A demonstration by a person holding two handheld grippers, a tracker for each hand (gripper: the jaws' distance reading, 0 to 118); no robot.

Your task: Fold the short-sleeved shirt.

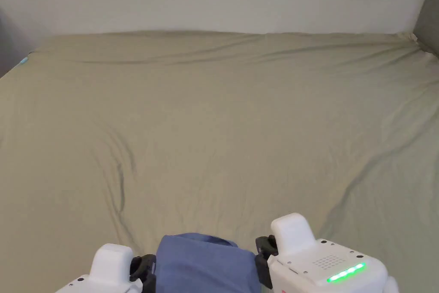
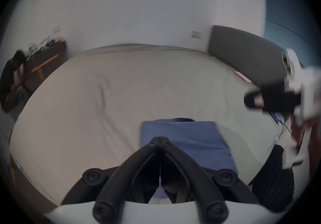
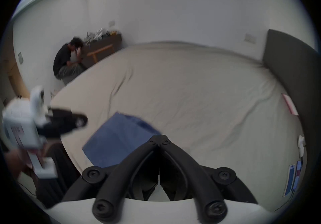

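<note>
The blue short-sleeved shirt [image 1: 201,264] lies folded into a compact rectangle on the beige bed sheet [image 1: 223,126], close to the near edge. My left gripper [image 1: 143,267] sits at the shirt's left side and my right gripper [image 1: 262,252] at its right side. In the left gripper view the black jaws meet at their tips [image 2: 160,139] over the shirt [image 2: 187,137], with no cloth seen between them. In the right gripper view the jaws also meet [image 3: 159,139], just right of the shirt [image 3: 118,139]. The left gripper [image 3: 79,121] appears blurred beyond the shirt's far side.
A grey headboard [image 3: 291,71] bounds the bed on the right, with a pink-edged sheet of paper [image 3: 290,106] beside it. A person [image 3: 67,59] crouches by a dark wooden desk [image 3: 104,45] past the bed's far left corner. The wide sheet stretches to the wall.
</note>
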